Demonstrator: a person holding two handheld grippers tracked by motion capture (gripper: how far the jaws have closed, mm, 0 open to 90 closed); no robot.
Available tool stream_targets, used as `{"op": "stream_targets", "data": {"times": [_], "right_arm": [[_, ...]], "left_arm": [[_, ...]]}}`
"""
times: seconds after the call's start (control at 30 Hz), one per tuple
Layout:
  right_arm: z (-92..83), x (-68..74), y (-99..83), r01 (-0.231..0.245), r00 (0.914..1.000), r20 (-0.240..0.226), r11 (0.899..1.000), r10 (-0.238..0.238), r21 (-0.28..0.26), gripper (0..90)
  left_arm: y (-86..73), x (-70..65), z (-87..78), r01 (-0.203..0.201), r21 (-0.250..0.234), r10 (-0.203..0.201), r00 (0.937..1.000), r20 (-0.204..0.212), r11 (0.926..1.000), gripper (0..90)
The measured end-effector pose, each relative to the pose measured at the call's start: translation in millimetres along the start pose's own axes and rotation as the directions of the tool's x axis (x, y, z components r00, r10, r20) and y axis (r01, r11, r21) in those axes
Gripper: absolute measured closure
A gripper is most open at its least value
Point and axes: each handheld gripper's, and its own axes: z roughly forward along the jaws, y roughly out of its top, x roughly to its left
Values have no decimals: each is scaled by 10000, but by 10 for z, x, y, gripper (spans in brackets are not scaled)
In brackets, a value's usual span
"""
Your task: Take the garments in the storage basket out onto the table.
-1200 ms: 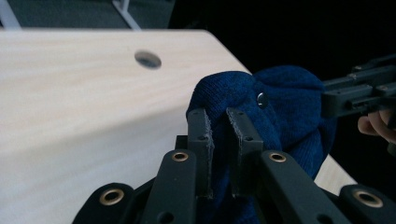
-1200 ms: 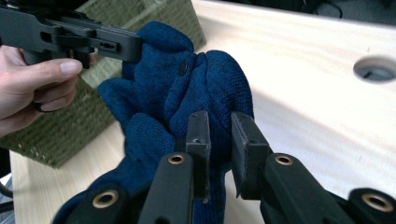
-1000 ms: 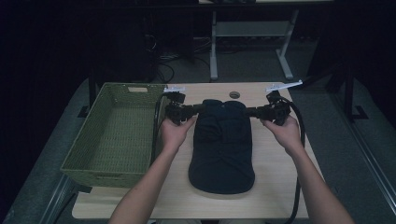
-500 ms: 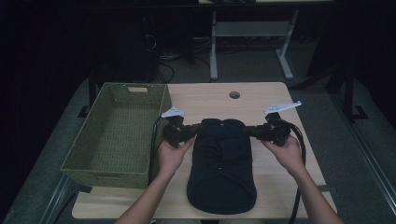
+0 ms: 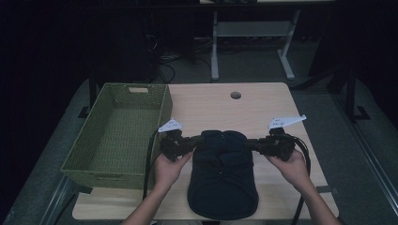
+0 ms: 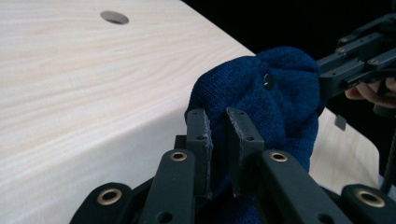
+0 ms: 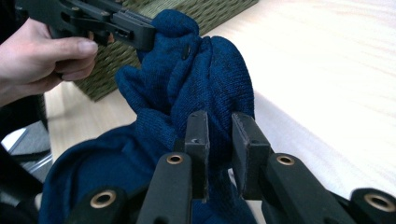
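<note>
A dark blue knitted garment (image 5: pixel 223 183) lies on the wooden table (image 5: pixel 263 105) in front of the person, its far end bunched up and lifted. My left gripper (image 5: pixel 199 139) is shut on the left corner of that end, and my right gripper (image 5: pixel 252 142) is shut on the right corner. In the left gripper view the jaws (image 6: pixel 217 116) pinch blue knit (image 6: pixel 275 98), with the right gripper (image 6: pixel 357 63) beyond it. In the right gripper view the jaws (image 7: pixel 219 119) hold a fold of the knit (image 7: pixel 210 65), and the left gripper (image 7: pixel 116 25) bites the far corner.
A green woven basket (image 5: pixel 75 166) stands on the left part of the table, close to my left hand; its wall (image 7: pixel 196 14) shows behind the garment. A round cable hole (image 5: pixel 235 95) sits near the far edge. Bare wood lies between the garment and that edge.
Both grippers have come toward the person and a little lower, drawing the garment's far end back over its near part. The garment now covers less of the table.
</note>
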Motion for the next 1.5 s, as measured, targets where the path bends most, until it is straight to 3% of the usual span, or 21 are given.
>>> {"op": "stream_targets", "data": {"times": [0.53, 0.97, 1.07, 1.13, 1.33, 1.43, 1.5], "right_arm": [[26, 163, -406, -413, 9959, -783, 9970, 464, 647, 783], [6, 285, -580, -463, 9902, -1269, 9943, 583, 958, 769], [-14, 291, -568, -596, 9868, -1440, 9933, 736, 993, 704], [-54, 279, -522, -687, 9858, -1478, 9949, 791, 742, 677], [-49, 183, -315, -884, 9854, -1414, 9948, 947, 505, 710], [39, 158, -264, -917, 9863, -1297, 9926, 1015, 800, 757], [147, 154, -257, -986, 9849, -1288, 9866, 1154, 1300, 779]], "left_arm": [[-402, -132, -129, 283, 972, -352, 9969, 698, 9949, 804], [-557, -196, -202, 217, 1231, -358, 9929, 1134, 9922, 801], [-593, -201, -212, 102, 1297, -250, 9933, 1132, 9915, 801], [-607, -202, -217, 66, 1321, -221, 9930, 1162, 9912, 802], [-621, -230, -227, -222, 1456, 27, 9912, 1325, 9891, 802], [-641, -229, -223, -135, 1508, -81, 9899, 1418, 9885, 802], [-649, -228, -227, -118, 1524, -106, 9893, 1454, 9882, 799]]}}
